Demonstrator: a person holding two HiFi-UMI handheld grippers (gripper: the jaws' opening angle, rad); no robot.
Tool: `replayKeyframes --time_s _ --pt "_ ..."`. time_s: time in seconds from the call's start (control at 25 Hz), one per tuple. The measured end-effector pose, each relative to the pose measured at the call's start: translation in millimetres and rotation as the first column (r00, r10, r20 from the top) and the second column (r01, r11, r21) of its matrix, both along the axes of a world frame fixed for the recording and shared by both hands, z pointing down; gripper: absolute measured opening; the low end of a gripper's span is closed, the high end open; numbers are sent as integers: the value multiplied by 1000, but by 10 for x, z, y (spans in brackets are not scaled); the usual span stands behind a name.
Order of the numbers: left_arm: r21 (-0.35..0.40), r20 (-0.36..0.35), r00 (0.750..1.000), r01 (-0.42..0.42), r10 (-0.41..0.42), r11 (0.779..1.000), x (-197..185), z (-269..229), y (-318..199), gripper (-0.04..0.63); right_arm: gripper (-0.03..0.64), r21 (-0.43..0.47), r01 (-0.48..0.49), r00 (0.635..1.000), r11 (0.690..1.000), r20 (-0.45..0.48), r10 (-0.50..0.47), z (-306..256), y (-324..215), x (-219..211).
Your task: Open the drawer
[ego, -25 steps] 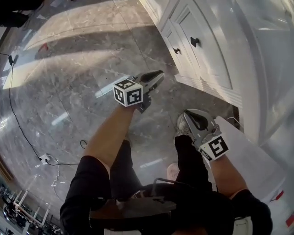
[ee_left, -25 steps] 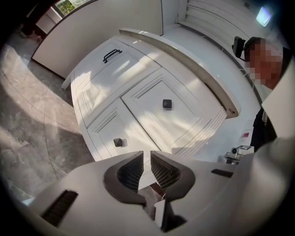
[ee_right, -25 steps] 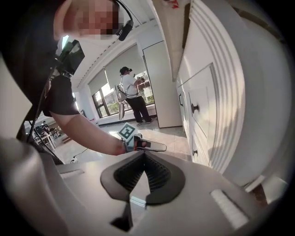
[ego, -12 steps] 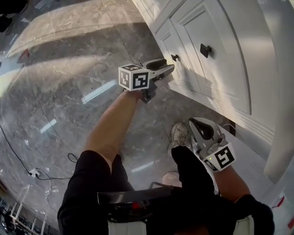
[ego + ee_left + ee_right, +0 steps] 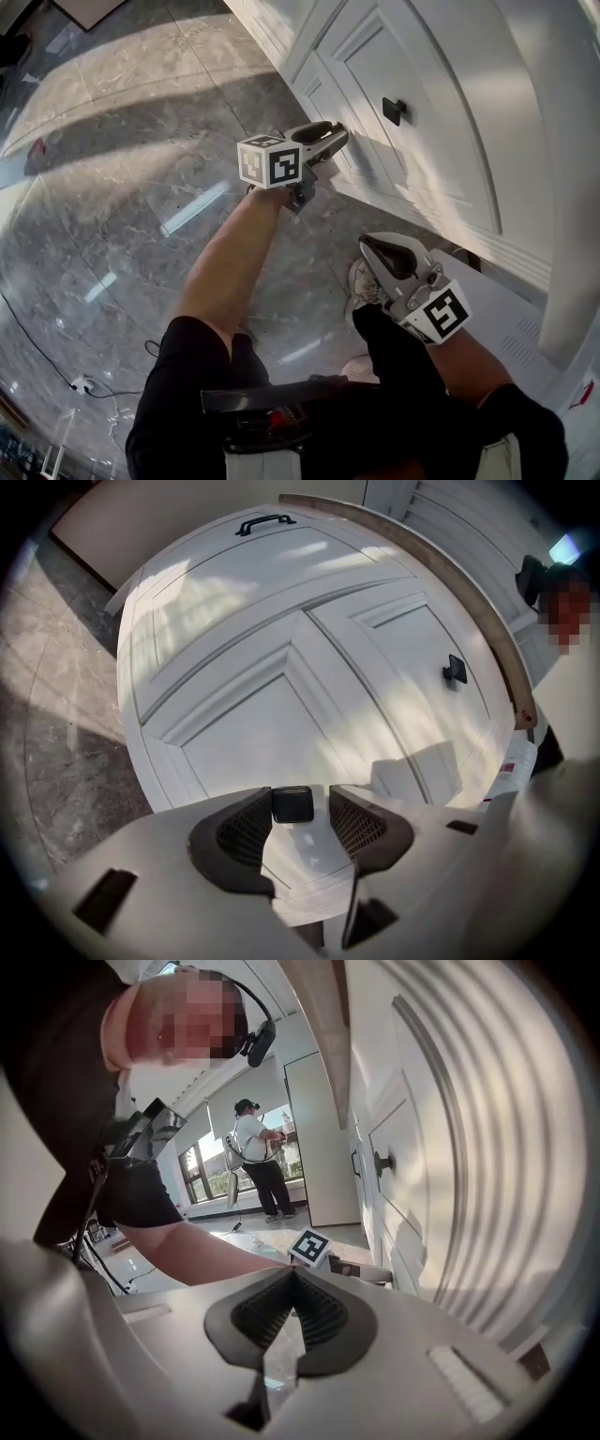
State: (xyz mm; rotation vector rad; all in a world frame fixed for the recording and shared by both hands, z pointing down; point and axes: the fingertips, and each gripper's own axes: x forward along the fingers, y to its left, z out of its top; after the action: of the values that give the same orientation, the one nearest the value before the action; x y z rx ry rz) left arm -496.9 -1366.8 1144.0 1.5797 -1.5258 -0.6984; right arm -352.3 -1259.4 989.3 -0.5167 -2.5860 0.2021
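On the white drawer front (image 5: 246,742), the black knob (image 5: 292,804) is sitting between the spread jaws of our left gripper (image 5: 330,141), which have just been opening and are not yet pinching it. We are judging it best to close squarely, then pull straight back; our right gripper (image 5: 375,247) is hanging pressed together, empty.

Moved the left gripper (image 5: 330,141) from above the floor (image 5: 112,187) across to the white cabinet (image 5: 422,56). Just been opening its jaws, from shut to wide apart, with a small black knob (image 5: 292,804) now between them, pads not pressing it. Shifted the right gripper (image 5: 373,248) a little lower, apparently
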Motion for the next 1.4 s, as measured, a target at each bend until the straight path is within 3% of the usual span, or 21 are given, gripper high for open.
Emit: replayKeyframes --time_s 0.04,0.12,0.8,1.0,1.4 --pt "-6 3 1000 2 -2 1000 -13 8 -11 192 2 -2 1 1000 1000 1 -1 -4 11 10" --pt "-15 11 1000 11 -11 1000 -60 29 -25 126 2 -8 -4 1000 1000 4 4 -14 14 24" --pt "-41 21 999 -29 30 999 -45 39 224 121 2 -30 -25 1000 999 -15 24 52 59 49" --pt "-58 16 999 -32 33 998 -43 47 366 121 2 -28 15 1000 1000 22 -14 -8 188 -48" --pt "-63 17 999 -26 27 998 -43 46 630 121 2 5 40 999 999 2 -40 24 255 -70"
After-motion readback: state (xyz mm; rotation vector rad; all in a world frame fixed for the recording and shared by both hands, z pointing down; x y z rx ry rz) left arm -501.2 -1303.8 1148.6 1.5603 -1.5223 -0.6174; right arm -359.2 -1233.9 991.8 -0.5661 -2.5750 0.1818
